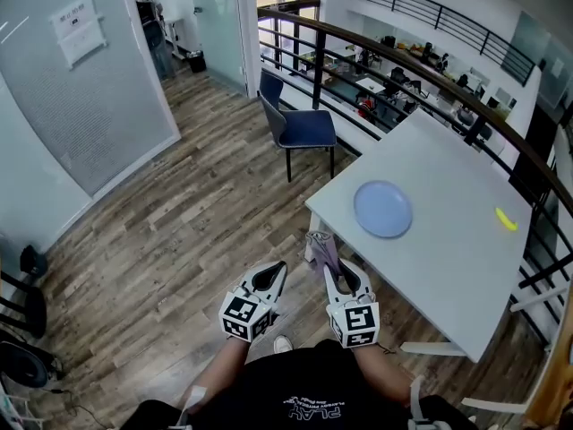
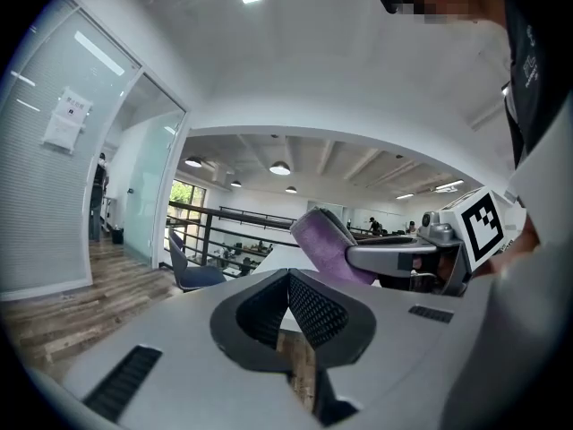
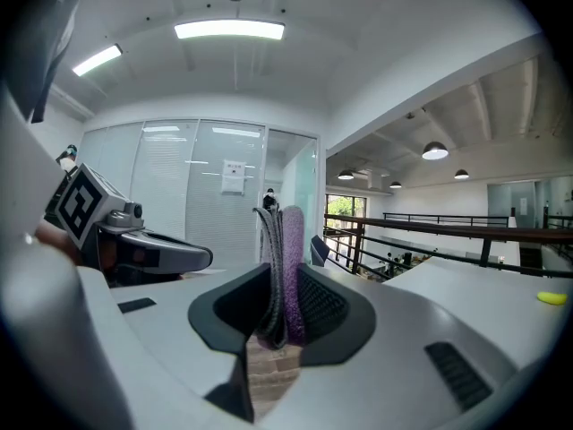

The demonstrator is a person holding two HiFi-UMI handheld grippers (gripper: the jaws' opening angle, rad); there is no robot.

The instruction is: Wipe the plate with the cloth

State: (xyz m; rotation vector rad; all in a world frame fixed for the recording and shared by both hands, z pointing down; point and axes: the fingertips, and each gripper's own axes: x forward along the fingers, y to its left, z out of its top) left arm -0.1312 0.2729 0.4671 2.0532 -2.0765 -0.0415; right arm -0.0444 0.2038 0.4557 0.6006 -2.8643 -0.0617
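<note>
A round pale blue plate (image 1: 382,209) lies on the white table (image 1: 448,240), near its left corner. My right gripper (image 1: 329,267) is shut on a folded purple and grey cloth (image 1: 322,247), which stands up between the jaws (image 3: 283,267). It hovers just short of the table's near corner, well short of the plate. My left gripper (image 1: 273,278) is beside it over the wood floor, jaws shut with nothing between them (image 2: 288,305). The cloth (image 2: 327,245) in the right gripper shows in the left gripper view too.
A small yellow object (image 1: 507,219) lies at the table's far right. A blue chair (image 1: 295,125) stands on the wood floor beyond the table. A dark railing (image 1: 421,70) runs behind the table. A glass partition (image 1: 81,70) is at the left.
</note>
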